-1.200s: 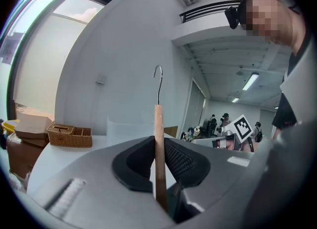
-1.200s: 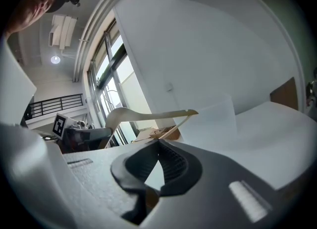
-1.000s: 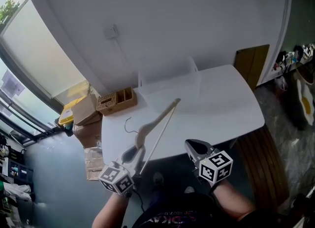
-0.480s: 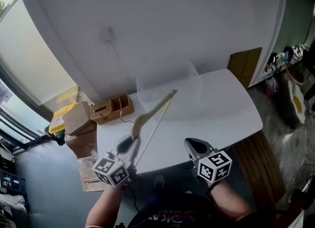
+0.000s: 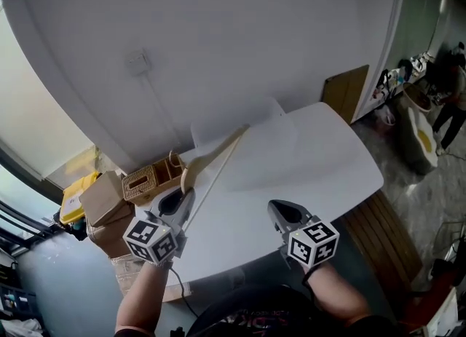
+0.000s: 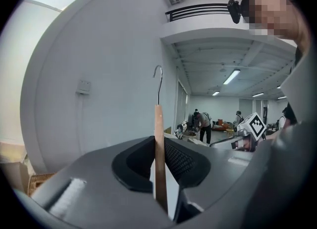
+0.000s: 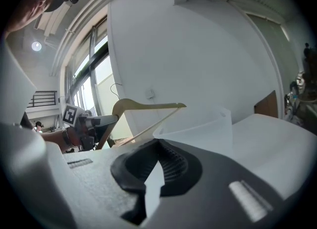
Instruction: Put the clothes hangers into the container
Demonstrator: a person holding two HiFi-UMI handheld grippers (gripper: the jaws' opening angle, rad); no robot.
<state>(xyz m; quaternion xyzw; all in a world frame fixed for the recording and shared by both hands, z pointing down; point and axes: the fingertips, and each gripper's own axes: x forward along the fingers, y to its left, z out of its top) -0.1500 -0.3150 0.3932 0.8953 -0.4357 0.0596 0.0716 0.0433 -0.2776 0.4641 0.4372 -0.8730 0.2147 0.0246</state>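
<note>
Behind the white table (image 5: 320,161) stands a curved white wall (image 5: 218,44), and at the table's far edge sits the translucent container (image 5: 280,113).

Compared with one second ago, the wooden hanger (image 5: 207,156) is no longer low over the table. The left gripper (image 5: 177,201) has carried it up and forward, so that its far tip now reaches the near rim of the container. Whether the tip touches the rim cannot be told. In the left gripper view the fingers pinch the thin wood of the hanger (image 6: 159,144) from both sides, and the metal hook points upward. The right gripper (image 5: 282,212) has kept its place over the near part of the table. Its fingers stand a little apart with nothing between them.

For the task this probably means that the carrying step is almost finished. What seems left is to bring the hanger over the opening and let it go inside.

Counted: one hanger, one container, two grippers. Beside the table there are one wicker basket (image 5: 149,180) and at least two cardboard boxes (image 5: 102,199).
</note>
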